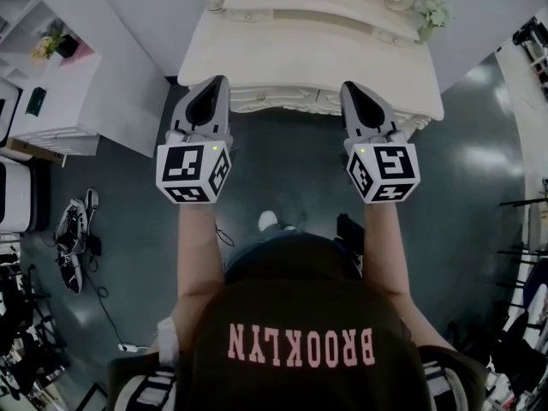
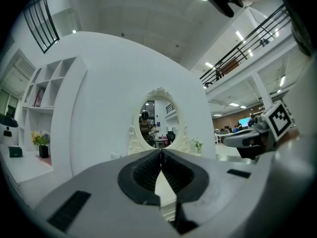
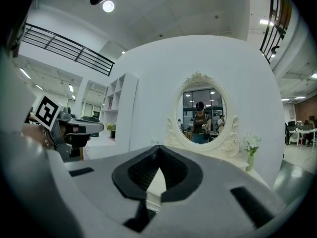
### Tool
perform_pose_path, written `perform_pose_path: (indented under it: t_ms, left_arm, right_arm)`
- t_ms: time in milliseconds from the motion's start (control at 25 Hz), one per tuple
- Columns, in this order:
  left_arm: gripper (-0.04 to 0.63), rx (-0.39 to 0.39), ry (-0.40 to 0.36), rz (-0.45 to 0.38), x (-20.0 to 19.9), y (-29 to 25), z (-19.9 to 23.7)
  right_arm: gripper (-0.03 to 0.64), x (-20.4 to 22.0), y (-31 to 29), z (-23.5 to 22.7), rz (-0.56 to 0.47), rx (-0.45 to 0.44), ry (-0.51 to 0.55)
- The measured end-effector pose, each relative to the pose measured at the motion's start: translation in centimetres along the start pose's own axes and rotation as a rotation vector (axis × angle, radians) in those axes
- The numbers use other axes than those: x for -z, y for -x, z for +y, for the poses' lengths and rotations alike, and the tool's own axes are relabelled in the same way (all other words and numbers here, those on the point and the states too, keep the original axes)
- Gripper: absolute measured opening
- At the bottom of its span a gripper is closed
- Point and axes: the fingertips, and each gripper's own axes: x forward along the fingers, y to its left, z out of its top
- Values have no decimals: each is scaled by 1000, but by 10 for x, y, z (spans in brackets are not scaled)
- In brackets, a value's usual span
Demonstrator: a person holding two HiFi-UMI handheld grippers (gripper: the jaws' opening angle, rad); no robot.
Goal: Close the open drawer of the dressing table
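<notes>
**Both grippers closed and level in front of the dressing table**

From the head view, the dressing table (image 1: 308,50) stands straight ahead against a white wall. The left gripper (image 1: 219,82) and right gripper (image 1: 349,86) are held side by side, and their tips overlap its near edge. The table's carved front (image 1: 287,103) shows between them. From this steep angle I cannot tell whether the drawer is in or out. Only this view shows the dark floor, the person's forearms and a pair of shoes (image 1: 75,223) off to the left.

The gripper views add what the head view crops. The oval mirror (image 3: 202,114) in its ornate frame rises above the tabletop, with a small vase of flowers (image 3: 251,150) at its right. A white shelf unit (image 2: 44,98) stands to the left.

Each gripper view looks along its own jaws. On both grippers the dark pads meet at the tips, with nothing between them. Each view also catches the other gripper's marker cube at its edge.
</notes>
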Motion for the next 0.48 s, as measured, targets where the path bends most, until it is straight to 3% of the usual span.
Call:
perform_pose_path:
  t_ms: [480]
  left_arm:
    - [5,2,-2,5,3,-4,-5]
  right_arm:
    - [-5,6,-1,-4,11,-2,2]
